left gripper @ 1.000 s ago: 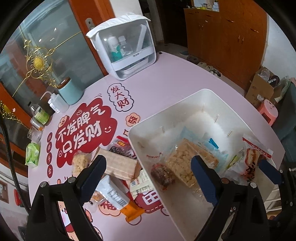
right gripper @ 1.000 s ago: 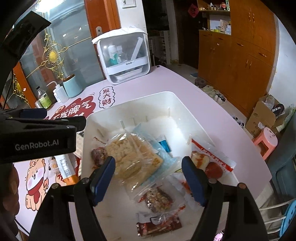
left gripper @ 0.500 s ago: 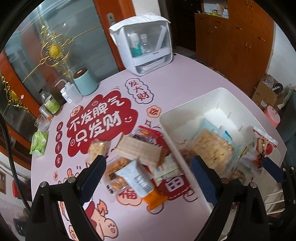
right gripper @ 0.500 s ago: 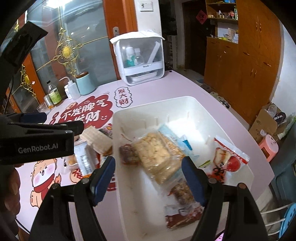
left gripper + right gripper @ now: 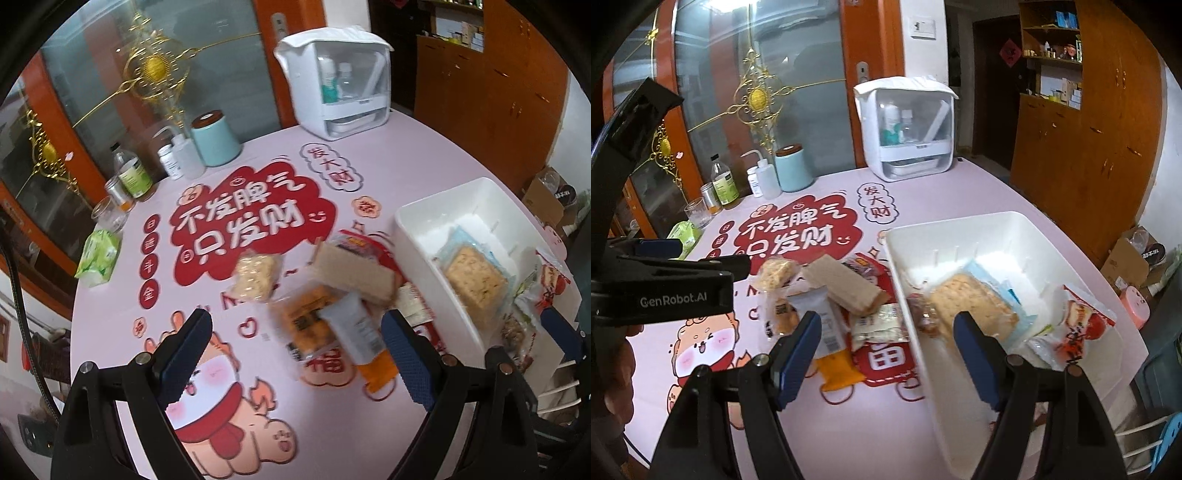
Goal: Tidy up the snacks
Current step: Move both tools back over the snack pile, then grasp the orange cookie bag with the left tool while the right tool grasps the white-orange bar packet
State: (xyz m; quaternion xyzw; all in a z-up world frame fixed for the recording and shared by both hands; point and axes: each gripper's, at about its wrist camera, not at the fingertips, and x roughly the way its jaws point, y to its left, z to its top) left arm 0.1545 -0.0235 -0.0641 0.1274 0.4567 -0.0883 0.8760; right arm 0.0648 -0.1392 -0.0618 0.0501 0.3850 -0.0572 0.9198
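A white bin (image 5: 417, 236) on the pink table holds a cracker pack (image 5: 472, 277) and a red-and-white packet (image 5: 1082, 317). Left of it lies a pile of loose snacks: a brown wafer block (image 5: 351, 273), a puffed-rice packet (image 5: 255, 277), an orange cracker packet (image 5: 306, 321) and a white-and-orange packet (image 5: 358, 332). My left gripper (image 5: 295, 347) hovers open above the cracker and white-and-orange packets, gripping nothing. My right gripper (image 5: 886, 347) is open too, straddling the bin's left wall (image 5: 912, 332) from above, with nothing held.
A white countertop cabinet (image 5: 336, 77), a teal canister (image 5: 216, 140), bottles (image 5: 133, 173) and a green tissue pack (image 5: 99, 254) line the table's far and left edge. The table's edge runs just right of the bin, with a cardboard box (image 5: 1126, 262) on the floor beyond.
Both grippers have swung left, from over the bin toward the pile of loose snacks. Their jaws stayed wide and took hold of nothing.
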